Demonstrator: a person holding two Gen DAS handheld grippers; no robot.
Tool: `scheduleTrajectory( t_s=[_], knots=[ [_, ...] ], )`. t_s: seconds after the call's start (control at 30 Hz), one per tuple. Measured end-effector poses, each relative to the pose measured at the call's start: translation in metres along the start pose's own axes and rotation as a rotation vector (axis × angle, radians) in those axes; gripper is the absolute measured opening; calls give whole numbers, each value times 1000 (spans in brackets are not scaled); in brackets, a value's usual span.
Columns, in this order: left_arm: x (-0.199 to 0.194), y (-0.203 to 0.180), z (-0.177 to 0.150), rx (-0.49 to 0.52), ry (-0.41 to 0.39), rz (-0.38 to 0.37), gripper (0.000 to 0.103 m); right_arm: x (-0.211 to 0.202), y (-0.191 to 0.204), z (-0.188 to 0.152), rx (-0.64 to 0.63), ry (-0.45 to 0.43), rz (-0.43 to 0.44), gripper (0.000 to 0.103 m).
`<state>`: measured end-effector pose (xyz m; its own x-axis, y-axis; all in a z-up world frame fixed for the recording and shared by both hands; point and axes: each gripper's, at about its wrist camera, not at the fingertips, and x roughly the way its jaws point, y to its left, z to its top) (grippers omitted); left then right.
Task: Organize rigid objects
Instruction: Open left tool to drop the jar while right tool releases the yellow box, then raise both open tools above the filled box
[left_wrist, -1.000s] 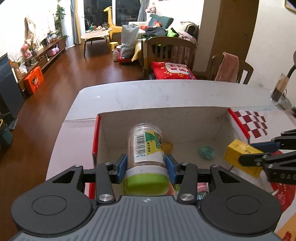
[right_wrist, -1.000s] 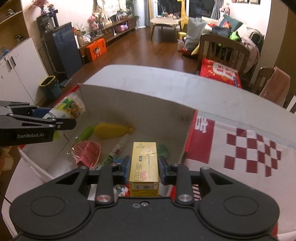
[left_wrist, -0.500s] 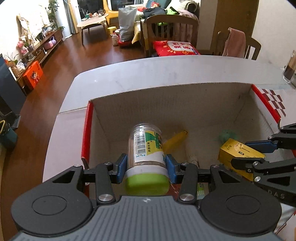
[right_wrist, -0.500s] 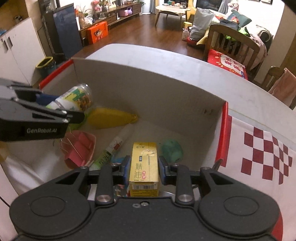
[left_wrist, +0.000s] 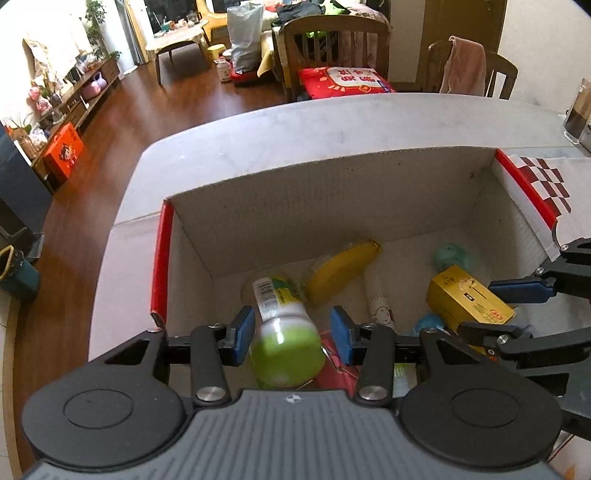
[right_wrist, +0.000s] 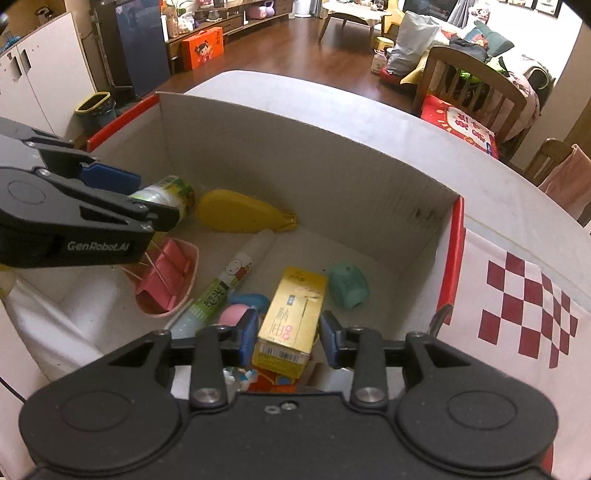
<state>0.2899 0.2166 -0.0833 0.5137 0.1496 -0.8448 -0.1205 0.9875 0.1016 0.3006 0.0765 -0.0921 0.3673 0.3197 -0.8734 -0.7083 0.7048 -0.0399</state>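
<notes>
Between the blue pads of the left gripper (left_wrist: 291, 332) lies a clear jar (left_wrist: 280, 317) with a green lid. The jar is blurred, its lid toward the camera, and a gap shows between it and the right-hand pad, so the pads stand spread and do not press on it. The jar hangs low inside the cardboard box (left_wrist: 332, 199), near the box's left wall.

The right gripper (right_wrist: 288, 332) has just been opening its jaws. A yellow carton (right_wrist: 291, 321) is between them, tilted, with a sliver of space on either side, so it is not pinched. The carton rests among the things on the box floor toward the right wall.

Around them on the floor of the box lie a yellow pouch-shaped case (right_wrist: 240, 214) by the far wall, a white and green tube (right_wrist: 229, 280) pointing toward that wall, a pink clip (right_wrist: 166, 280) under the left gripper, and a small mint-green piece (right_wrist: 347, 284) just beside the carton's far end.

The box has red-edged flaps and sits on a pale table (left_wrist: 295, 129). A white cloth with dark red checks (right_wrist: 517, 295) hangs over the box's right side.
</notes>
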Motion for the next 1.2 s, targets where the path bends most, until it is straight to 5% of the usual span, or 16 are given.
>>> scheduleTrajectory(
  t_s=[0.2, 0.53, 1.2],
  knots=[
    [-13, -1, -6, -17, -14, -25, 46, -15, 0, -3, 9, -35, 20, 56],
    [-43, -13, -20, -10, -70, -29, 64, -43, -12, -11, 67, -113, 50, 63],
    [-100, -3, -49, -116, -231, -69, 72, -108, -18, -42, 68, -352, 78, 97]
  ],
)
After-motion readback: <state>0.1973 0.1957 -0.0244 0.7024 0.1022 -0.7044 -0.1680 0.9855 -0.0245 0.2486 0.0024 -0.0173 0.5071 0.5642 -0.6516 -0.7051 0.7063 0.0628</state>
